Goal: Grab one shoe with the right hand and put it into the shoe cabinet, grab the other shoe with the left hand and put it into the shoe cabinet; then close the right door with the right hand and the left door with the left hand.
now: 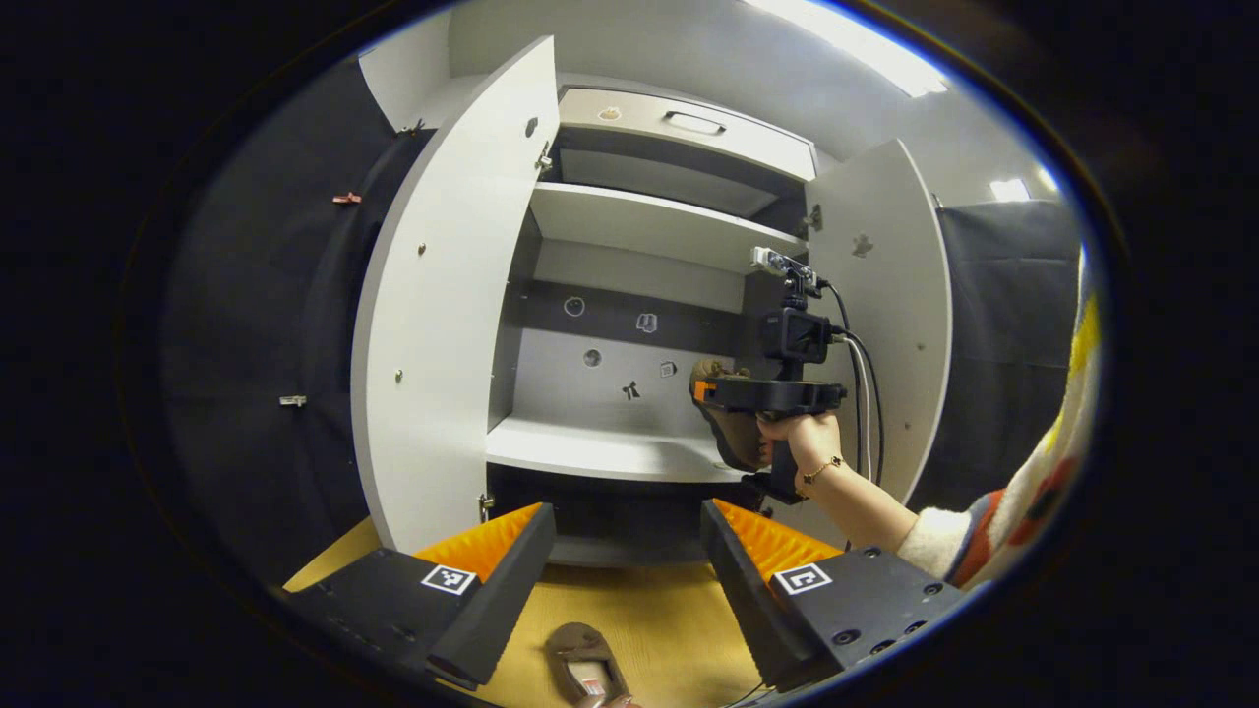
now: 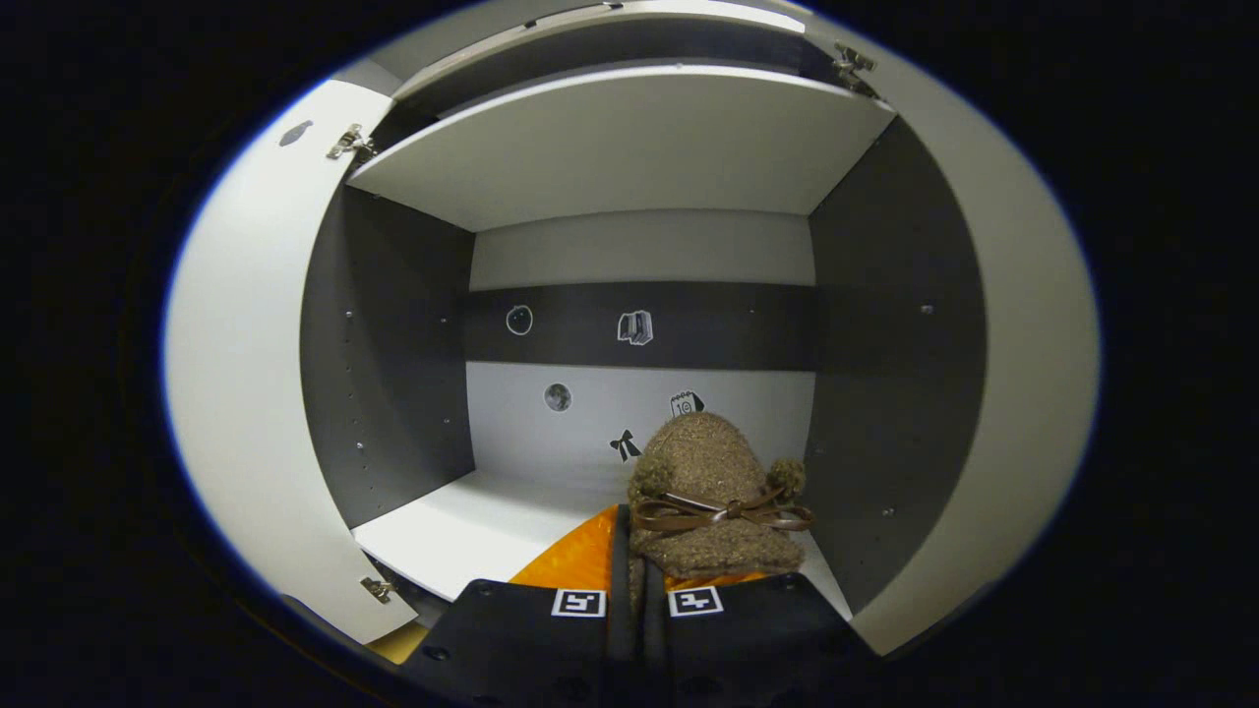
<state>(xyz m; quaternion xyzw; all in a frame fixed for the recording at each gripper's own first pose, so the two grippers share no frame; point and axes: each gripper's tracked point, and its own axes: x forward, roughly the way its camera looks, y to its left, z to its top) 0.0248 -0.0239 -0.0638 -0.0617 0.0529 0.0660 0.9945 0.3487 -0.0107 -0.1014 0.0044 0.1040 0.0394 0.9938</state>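
The right tongs (image 2: 637, 580) clamp the fuzzy shoe (image 2: 713, 497) over the shoe cabinet's shelf (image 2: 472, 531), ready to set down. The left tongs (image 1: 629, 551) hang open above the other shoe (image 1: 587, 669) on the floor (image 1: 669, 610).

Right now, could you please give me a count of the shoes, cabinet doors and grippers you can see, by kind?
Shoes: 2, a fuzzy slipper clamped in the right gripper at the cabinet shelf, and another slipper on the floor.
Cabinet doors: 2, left door and right door, both open.
Grippers: 2, including the left gripper, open.
Total: 6
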